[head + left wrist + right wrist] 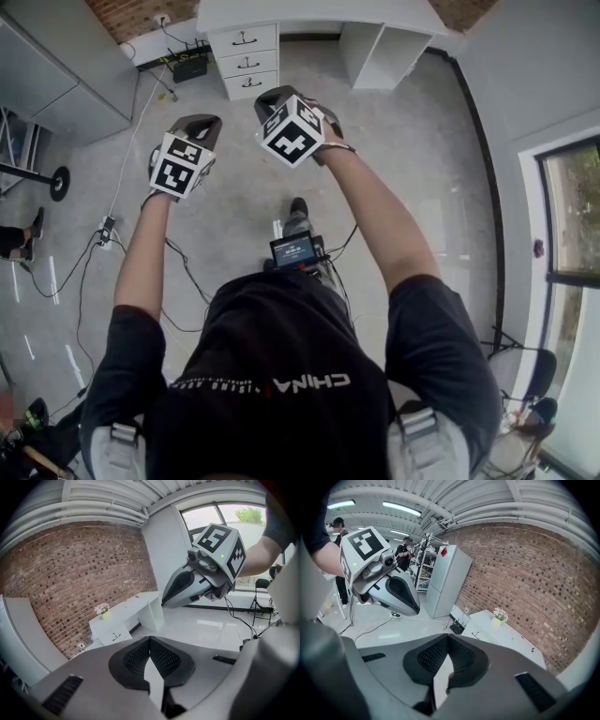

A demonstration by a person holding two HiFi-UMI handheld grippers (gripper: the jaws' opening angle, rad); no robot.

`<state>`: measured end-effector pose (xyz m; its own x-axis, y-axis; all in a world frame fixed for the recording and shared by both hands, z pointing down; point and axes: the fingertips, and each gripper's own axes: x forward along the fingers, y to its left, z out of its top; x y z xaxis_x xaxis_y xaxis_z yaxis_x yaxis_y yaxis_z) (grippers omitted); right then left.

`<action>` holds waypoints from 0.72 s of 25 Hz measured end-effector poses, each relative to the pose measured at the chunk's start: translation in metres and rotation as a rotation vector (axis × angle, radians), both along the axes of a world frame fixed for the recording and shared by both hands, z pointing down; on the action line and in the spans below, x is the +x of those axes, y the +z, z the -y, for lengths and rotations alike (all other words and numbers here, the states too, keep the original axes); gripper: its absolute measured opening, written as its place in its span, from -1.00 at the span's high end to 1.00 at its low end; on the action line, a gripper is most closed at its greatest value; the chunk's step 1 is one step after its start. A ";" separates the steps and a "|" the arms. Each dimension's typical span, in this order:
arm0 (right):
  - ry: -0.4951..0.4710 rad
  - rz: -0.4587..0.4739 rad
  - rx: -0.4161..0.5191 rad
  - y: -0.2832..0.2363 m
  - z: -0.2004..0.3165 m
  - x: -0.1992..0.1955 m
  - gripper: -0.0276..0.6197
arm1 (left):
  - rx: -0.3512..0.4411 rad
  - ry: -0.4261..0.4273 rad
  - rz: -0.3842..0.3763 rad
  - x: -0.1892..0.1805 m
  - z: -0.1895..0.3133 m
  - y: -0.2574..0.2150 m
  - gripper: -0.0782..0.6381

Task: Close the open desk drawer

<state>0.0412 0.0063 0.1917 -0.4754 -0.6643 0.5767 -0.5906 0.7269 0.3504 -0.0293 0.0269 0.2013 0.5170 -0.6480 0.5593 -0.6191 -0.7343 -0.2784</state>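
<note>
A white desk [319, 13] stands against the far wall, a few steps ahead of me across the floor. Its stack of three drawers [246, 62] sits at its left end; from here I cannot tell which one stands out. The left gripper [201, 122] and the right gripper [277, 94] are both held up in the air, pointing toward the desk and well short of it. Both are shut and hold nothing. The desk [129, 607] with a small flower pot [102, 610] shows beyond the left gripper [150, 640]. The right gripper [447, 638] also faces the desk [511, 637].
A black router [190, 67] and cables [122, 169] lie on the floor left of the drawers. A grey cabinet [56, 70] stands at the left, a window [572, 216] at the right. People [405, 548] stand by shelves behind. A chair [525, 370] is behind me at the right.
</note>
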 end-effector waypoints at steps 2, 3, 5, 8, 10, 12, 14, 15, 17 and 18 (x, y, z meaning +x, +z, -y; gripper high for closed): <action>-0.006 -0.003 0.000 -0.003 -0.023 0.005 0.87 | -0.005 0.006 -0.003 0.007 -0.021 -0.001 0.75; -0.011 -0.006 0.001 -0.003 -0.034 0.009 0.87 | -0.009 0.011 -0.004 0.012 -0.030 -0.001 0.75; -0.024 -0.015 0.001 -0.003 -0.051 0.018 0.87 | -0.020 0.024 0.001 0.023 -0.045 0.002 0.75; -0.038 -0.022 -0.010 0.003 -0.071 0.033 0.87 | -0.024 0.025 0.007 0.039 -0.060 0.007 0.75; -0.034 -0.026 -0.015 0.005 -0.080 0.047 0.87 | -0.025 0.019 -0.003 0.051 -0.064 0.006 0.75; -0.027 -0.025 -0.017 0.006 -0.085 0.065 0.87 | -0.022 0.016 -0.013 0.067 -0.065 0.004 0.75; -0.021 -0.026 -0.017 0.006 -0.082 0.088 0.87 | -0.012 0.012 -0.017 0.088 -0.058 0.000 0.75; -0.018 -0.029 -0.017 0.005 -0.078 0.100 0.87 | -0.010 0.011 -0.019 0.100 -0.054 -0.002 0.75; -0.011 -0.029 -0.017 0.003 -0.071 0.118 0.87 | -0.006 0.016 -0.025 0.121 -0.049 -0.006 0.75; -0.008 -0.027 -0.014 0.001 -0.071 0.122 0.87 | -0.001 0.021 -0.028 0.128 -0.050 -0.009 0.75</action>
<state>0.1628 0.0771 0.1931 -0.4651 -0.6522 0.5986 -0.5753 0.7366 0.3555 0.0984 0.0774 0.1919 0.5460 -0.6362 0.5451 -0.6113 -0.7474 -0.2601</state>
